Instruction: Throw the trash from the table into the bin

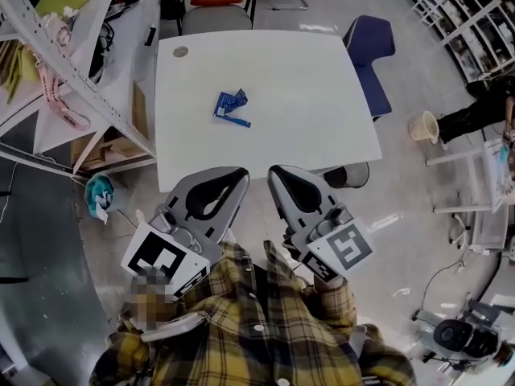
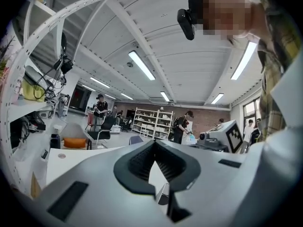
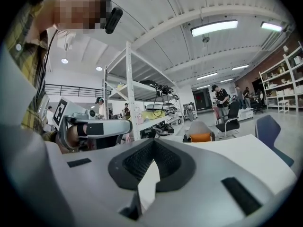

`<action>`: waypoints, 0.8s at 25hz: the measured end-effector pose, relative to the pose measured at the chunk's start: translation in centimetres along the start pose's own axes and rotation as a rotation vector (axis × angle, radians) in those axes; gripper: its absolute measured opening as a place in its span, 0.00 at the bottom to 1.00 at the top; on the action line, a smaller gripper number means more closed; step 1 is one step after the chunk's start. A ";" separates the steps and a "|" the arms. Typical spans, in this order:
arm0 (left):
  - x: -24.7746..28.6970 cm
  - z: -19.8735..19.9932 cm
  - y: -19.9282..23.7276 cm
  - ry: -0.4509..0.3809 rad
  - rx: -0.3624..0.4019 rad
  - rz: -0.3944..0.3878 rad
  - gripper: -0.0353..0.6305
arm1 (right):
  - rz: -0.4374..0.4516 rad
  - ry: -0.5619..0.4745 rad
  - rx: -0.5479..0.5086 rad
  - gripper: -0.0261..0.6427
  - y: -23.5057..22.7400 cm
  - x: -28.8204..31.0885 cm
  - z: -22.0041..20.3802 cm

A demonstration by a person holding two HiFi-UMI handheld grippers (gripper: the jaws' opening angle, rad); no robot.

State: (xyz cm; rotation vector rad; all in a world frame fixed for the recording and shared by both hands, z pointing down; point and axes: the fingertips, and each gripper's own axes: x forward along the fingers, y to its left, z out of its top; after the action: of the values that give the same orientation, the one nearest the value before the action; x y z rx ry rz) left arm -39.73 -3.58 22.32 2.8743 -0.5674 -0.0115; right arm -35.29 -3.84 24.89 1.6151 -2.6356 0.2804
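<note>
The trash, a crumpled blue wrapper (image 1: 232,108), lies alone on the white counter (image 1: 322,103), well ahead of both hand-held grippers. The left hand-held gripper (image 1: 239,177) and the right hand-held gripper (image 1: 276,175) sit side by side at the counter's near edge. Each has its jaws closed together with nothing between them. This looks like the approach, before any pickup. Next, one hand-held gripper must open and reach forward over the wrapper. Only the head view shows the wrapper. The gripper views confirm the closed, empty jaws.
</note>
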 end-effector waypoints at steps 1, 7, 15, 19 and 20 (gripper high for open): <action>0.1 0.0 0.7 0.005 -0.002 -0.003 0.06 | -0.006 0.000 0.004 0.04 -0.2 0.7 0.0; 0.7 -0.6 3.8 0.032 -0.033 -0.017 0.07 | -0.031 0.020 0.049 0.04 -1.4 3.7 -0.6; 3.1 -0.7 6.6 0.043 -0.055 0.018 0.07 | -0.024 0.058 0.060 0.04 -5.4 6.3 -0.9; 5.2 -0.3 8.4 0.024 -0.058 0.087 0.07 | 0.042 0.087 0.051 0.04 -7.9 8.2 -0.8; 5.8 -0.3 8.8 0.023 -0.058 0.102 0.07 | 0.055 0.094 0.046 0.04 -8.6 8.6 -0.7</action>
State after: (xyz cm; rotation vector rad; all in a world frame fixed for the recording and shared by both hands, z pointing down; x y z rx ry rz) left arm -37.69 -13.66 24.60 2.7824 -0.6971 0.0200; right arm -31.62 -15.09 27.83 1.5037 -2.6245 0.4112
